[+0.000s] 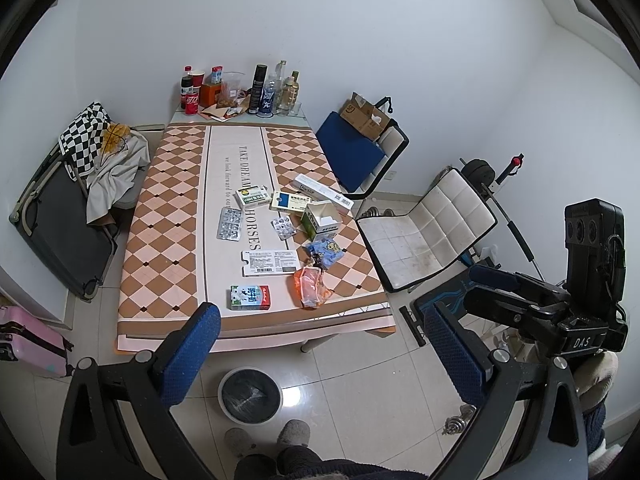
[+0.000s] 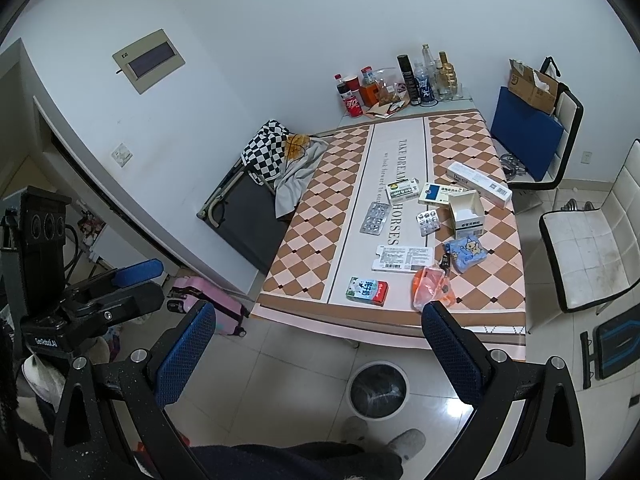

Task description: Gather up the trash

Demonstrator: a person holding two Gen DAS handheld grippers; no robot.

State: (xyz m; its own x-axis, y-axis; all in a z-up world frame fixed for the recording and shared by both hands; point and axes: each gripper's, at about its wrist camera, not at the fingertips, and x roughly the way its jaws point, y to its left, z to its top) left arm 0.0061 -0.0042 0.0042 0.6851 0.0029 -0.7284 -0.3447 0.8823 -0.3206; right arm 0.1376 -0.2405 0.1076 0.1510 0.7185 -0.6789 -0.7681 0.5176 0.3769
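Observation:
Trash lies on the checkered table (image 1: 160, 248) (image 2: 320, 216): a milk carton (image 1: 249, 297) (image 2: 367, 291), an orange wrapper (image 1: 312, 287) (image 2: 432, 287), a blue tissue pack (image 1: 325, 251) (image 2: 466, 252), a flat white card (image 1: 270, 263) (image 2: 402, 258), blister packs (image 1: 229, 223) (image 2: 374, 218), and several medicine boxes (image 1: 291, 201) (image 2: 442, 194). A round bin (image 1: 250, 395) (image 2: 378, 390) with a black liner stands on the floor before the table. My left gripper (image 1: 320, 344) and right gripper (image 2: 320, 344) are open and empty, held above the floor short of the table's near edge.
Bottles, cans and cups (image 1: 240, 88) (image 2: 400, 80) crowd the table's far end. White chairs (image 1: 424, 236) (image 2: 584, 256) stand on the right, one holding a cardboard box (image 1: 366, 116). A folded cot with clothes (image 1: 80, 184) and a pink suitcase (image 1: 28, 340) (image 2: 208, 300) are on the left.

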